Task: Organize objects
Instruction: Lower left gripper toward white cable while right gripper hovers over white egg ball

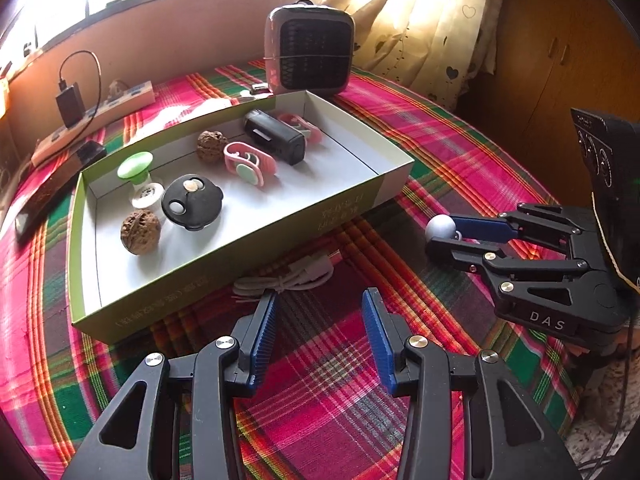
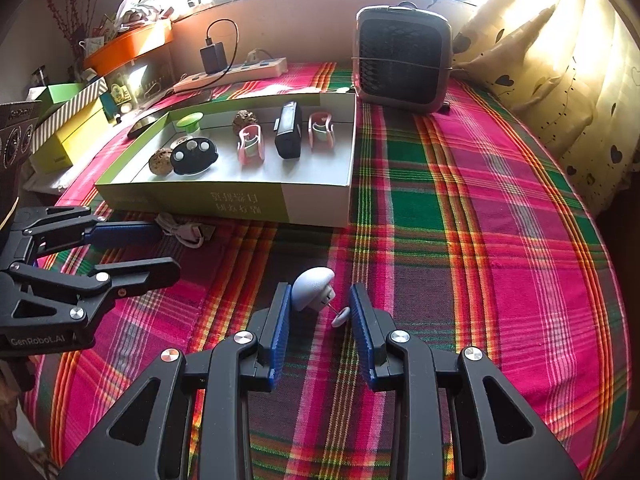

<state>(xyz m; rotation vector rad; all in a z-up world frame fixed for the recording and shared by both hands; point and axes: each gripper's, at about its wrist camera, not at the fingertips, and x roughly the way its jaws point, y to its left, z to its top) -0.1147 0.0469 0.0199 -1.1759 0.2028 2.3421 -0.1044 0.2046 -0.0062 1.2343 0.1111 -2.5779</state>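
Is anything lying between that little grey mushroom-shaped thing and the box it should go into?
Nothing visible: only bare plaid cloth lies between the grey mushroom and the box. The white cable sits off to the left.

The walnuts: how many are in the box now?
2. One walnut lies at the box's near left end beside the black disc. The other walnut lies farther back, beside a pink clip. None seems hidden.

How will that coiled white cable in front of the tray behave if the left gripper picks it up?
The white cable is thin and loosely bundled, so it will likely sag and uncoil. It looks light. The left gripper is open just short of it; a grip on a single loop may drag the rest across the plaid cloth toward the tray.
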